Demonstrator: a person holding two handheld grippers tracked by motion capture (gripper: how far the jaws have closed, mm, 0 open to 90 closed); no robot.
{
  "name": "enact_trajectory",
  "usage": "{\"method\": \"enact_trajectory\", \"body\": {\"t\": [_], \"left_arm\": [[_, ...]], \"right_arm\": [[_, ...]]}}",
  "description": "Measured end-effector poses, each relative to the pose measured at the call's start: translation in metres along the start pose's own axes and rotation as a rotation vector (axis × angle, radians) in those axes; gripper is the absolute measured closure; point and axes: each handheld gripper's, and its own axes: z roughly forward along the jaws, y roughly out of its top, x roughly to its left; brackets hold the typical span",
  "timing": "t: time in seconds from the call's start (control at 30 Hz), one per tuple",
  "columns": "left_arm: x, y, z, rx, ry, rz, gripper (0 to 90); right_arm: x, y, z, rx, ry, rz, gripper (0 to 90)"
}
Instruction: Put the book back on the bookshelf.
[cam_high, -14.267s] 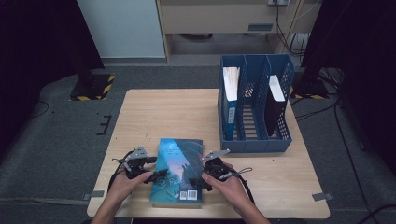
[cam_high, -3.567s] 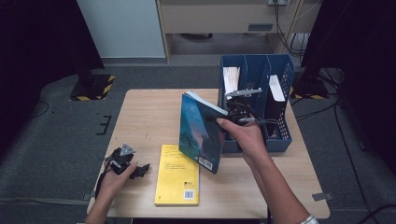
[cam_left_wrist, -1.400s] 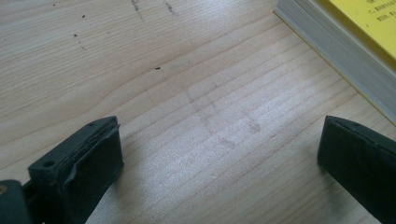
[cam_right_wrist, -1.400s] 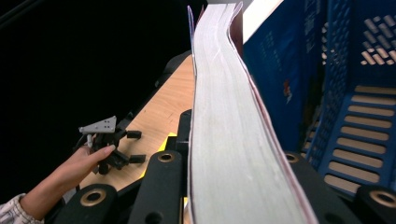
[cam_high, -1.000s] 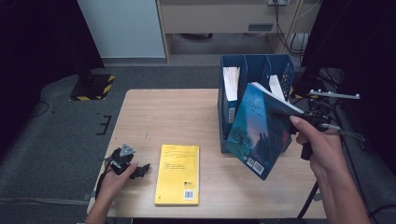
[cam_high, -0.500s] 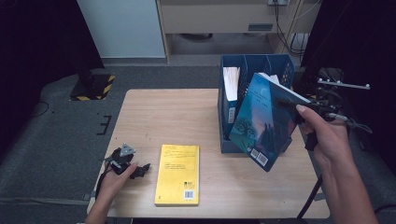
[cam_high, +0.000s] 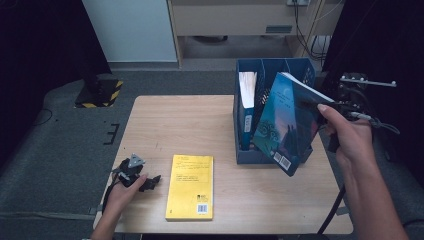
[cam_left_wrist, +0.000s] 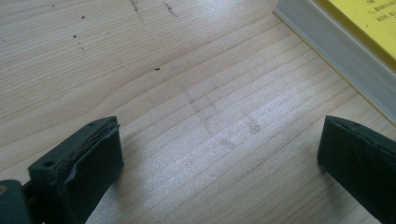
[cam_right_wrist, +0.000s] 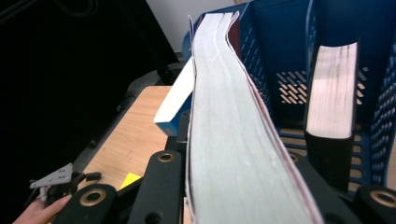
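My right gripper (cam_high: 316, 104) is shut on the top edge of a dark blue illustrated book (cam_high: 286, 124) and holds it tilted in the air in front of the blue file holder (cam_high: 260, 70). In the right gripper view the book's page edge (cam_right_wrist: 229, 116) runs up between the jaws of my right gripper (cam_right_wrist: 233, 183) toward the holder (cam_right_wrist: 327, 28). A yellow book (cam_high: 191, 186) lies flat near the table's front edge. Beside it my left gripper (cam_high: 139, 176) rests on the wood, open, with bare table between the jaws of my left gripper (cam_left_wrist: 219, 158) and the yellow book's corner (cam_left_wrist: 359, 23) just beyond.
A blue-spined book (cam_high: 247, 107) stands in the holder's left compartment. Another book (cam_right_wrist: 332, 88) stands upright in a compartment on the right. The wooden table (cam_high: 175, 125) has dark floor on all sides, and cables hang at the right.
My right hand has lifted the blue book slightly and brought it closer to the file holder, a little more upright. The left hand and the yellow book have not moved.
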Motion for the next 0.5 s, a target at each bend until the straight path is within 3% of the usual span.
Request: {"method": "enact_trajectory", "body": {"t": [0.5], "left_arm": [[0.000,0.001,0.000,0.001,-0.001,0.004,0.0]], "right_arm": [[-0.007,0.013,0.024,0.013,-0.086,-0.026,73.4]]}}
